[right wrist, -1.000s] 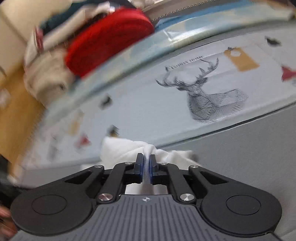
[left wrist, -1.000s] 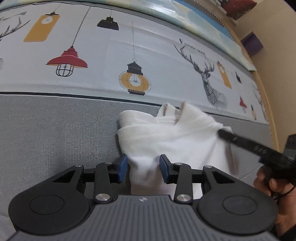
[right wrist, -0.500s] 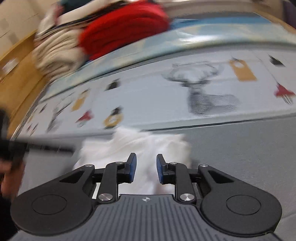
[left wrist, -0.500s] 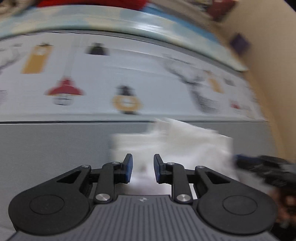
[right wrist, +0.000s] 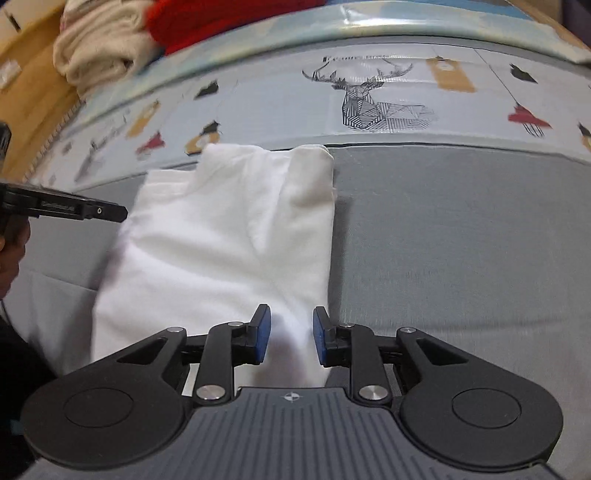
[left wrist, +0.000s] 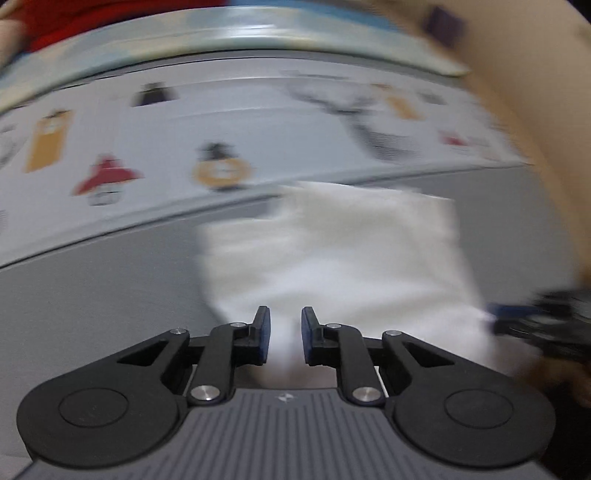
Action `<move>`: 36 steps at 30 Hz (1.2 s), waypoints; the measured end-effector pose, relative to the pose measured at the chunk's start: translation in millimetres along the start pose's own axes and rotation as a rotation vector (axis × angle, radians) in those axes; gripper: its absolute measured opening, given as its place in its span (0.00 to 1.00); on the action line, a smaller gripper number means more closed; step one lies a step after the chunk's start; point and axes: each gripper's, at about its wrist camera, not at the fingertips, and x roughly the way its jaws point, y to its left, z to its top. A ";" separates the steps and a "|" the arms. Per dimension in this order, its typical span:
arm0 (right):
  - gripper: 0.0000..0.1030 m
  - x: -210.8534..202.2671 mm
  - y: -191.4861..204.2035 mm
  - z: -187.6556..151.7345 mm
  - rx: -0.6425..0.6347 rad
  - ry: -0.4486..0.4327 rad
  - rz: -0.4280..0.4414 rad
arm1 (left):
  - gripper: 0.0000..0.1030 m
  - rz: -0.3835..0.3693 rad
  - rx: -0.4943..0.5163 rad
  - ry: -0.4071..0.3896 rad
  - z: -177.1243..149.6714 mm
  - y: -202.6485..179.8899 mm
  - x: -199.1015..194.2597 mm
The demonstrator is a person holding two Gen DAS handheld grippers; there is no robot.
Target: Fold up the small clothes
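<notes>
Grippers left (left wrist: 283,334) and right (right wrist: 291,339) gape over white garment (right wrist: 229,236), writing unreadable

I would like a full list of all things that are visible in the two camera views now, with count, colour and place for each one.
white garment: one, white, folded, lying on the grey surface in front of both grippers
grey surface: one, grey fabric, under the garment
printed mat: one, pale with deer and lamp pictures, behind the grey surface
red cloth: one, red, on the pile at the far edge
cream cloth: one, cream, left of the red cloth
left gripper: one, black with blue pads, open, at the garment's near edge
right gripper: one, black with blue pads, open, at the garment's near right corner
</notes>
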 end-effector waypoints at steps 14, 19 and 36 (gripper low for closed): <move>0.38 -21.6 5.0 -31.8 0.059 -0.065 -0.076 | 0.21 0.078 0.169 0.106 -81.3 -58.3 12.0; 0.39 14.4 -2.2 -50.5 0.052 0.127 -0.170 | 0.24 0.182 0.268 0.185 -107.9 -77.2 30.7; 0.33 27.7 -2.4 -44.4 0.157 0.088 -0.008 | 0.58 -0.066 -0.404 0.042 -83.5 7.1 26.6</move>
